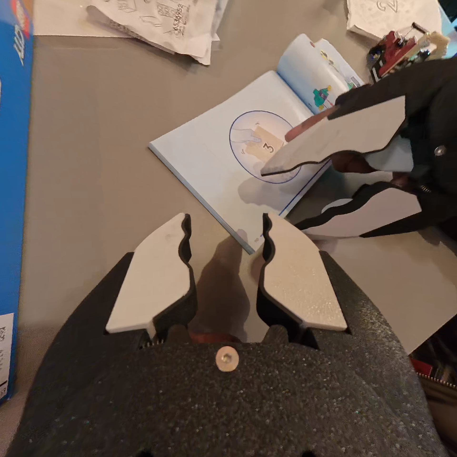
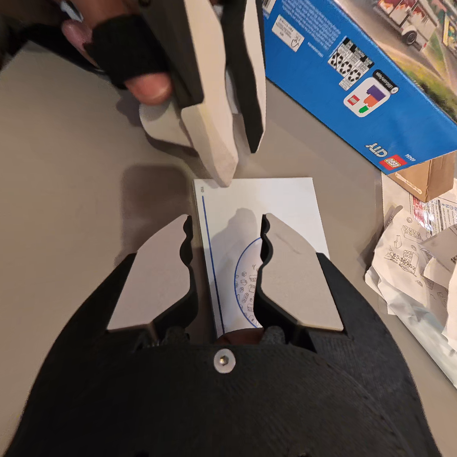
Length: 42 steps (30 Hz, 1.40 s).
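An open instruction booklet (image 1: 217,158) lies flat on the grey table (image 1: 99,148), its near page showing a blue circle drawing. My left gripper (image 1: 226,220) is open and holds nothing, and the booklet's near corner lies below its gap. My right gripper (image 1: 280,199) comes in from the right, open, with one finger over the circle and the other beyond the page edge. In the right wrist view my right gripper (image 2: 226,218) hovers open and empty over the booklet (image 2: 272,197). The left gripper (image 2: 241,165) is open, one fingertip (image 2: 226,178) over the page's far corner.
A blue toy box (image 1: 14,173) stands at the left and also shows in the right wrist view (image 2: 346,74). Crumpled printed paper bags (image 1: 160,24) lie beyond the booklet. A small brick model (image 1: 395,49) sits far right. A brown carton (image 2: 425,180) sits beside the box. The brown carton (image 2: 425,180) lies around 25 cm away from my left fingertips.
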Each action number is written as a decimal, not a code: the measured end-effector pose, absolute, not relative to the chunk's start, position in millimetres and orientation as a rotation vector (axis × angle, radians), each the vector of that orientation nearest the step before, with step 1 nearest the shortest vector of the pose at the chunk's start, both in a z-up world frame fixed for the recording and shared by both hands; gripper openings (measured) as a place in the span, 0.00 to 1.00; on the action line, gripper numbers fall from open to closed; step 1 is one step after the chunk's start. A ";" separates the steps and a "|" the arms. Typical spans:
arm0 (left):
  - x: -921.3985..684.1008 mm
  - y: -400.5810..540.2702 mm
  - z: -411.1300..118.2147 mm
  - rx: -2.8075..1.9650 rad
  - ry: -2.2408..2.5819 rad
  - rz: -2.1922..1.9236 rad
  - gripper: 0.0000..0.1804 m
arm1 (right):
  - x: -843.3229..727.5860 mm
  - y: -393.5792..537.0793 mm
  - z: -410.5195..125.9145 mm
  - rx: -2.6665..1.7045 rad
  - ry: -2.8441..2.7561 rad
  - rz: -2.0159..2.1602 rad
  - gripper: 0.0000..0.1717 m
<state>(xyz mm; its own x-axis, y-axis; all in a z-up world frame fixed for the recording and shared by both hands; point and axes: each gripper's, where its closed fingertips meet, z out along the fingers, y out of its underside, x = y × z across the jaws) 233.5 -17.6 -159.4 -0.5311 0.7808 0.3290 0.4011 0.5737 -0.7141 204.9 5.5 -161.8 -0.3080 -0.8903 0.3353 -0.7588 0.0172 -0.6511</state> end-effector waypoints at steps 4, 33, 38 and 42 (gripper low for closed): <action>233.7 -17.6 -159.0 -0.934 -2.158 0.761 0.31 | 203.1 2.2 -165.8 -1.726 2.154 -1.155 0.29; 245.6 -35.5 -153.7 -0.744 -2.168 0.794 0.31 | 195.6 -2.6 -158.3 -1.592 2.197 -1.134 0.12; 245.1 -35.0 -153.9 -0.748 -2.166 0.791 0.31 | 193.9 -3.4 -158.7 -1.576 2.212 -1.131 0.10; 240.5 -29.4 -154.6 -0.819 -2.155 0.787 0.31 | 192.4 -4.2 -158.4 -1.543 2.231 -1.128 0.05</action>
